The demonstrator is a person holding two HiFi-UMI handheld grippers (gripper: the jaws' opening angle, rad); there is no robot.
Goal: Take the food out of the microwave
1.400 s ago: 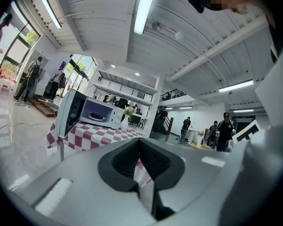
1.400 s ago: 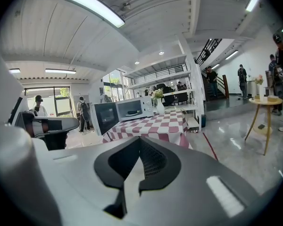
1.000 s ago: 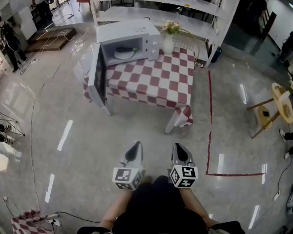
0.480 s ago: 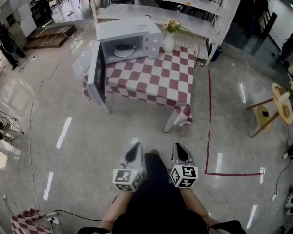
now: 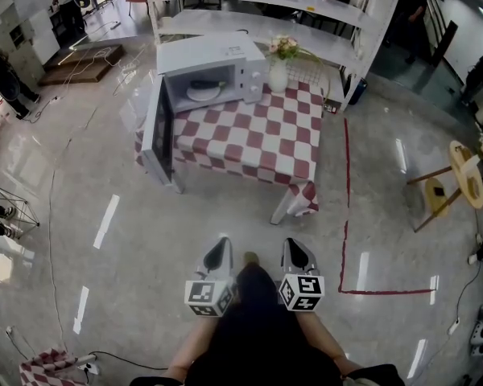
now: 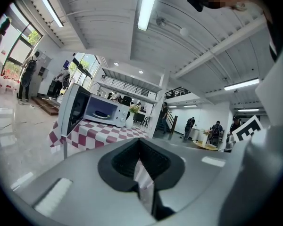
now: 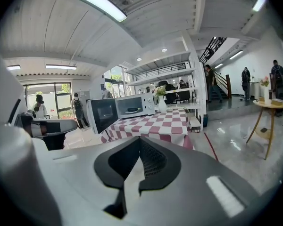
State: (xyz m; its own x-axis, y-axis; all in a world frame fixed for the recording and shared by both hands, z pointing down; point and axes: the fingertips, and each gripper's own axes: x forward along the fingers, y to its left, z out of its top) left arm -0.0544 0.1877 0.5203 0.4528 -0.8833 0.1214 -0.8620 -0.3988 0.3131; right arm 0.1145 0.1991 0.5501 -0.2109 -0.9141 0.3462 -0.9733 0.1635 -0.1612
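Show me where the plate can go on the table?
The checkered table is bare from the microwave and flower vase to its near edge. The back is crowded, and the open door hangs off the left side.

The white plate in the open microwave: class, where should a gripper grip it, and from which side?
Take the plate by its near rim, probably level through the microwave front. Walls and roof close the other sides, the door stands swung out left, and the dark food covers its middle.
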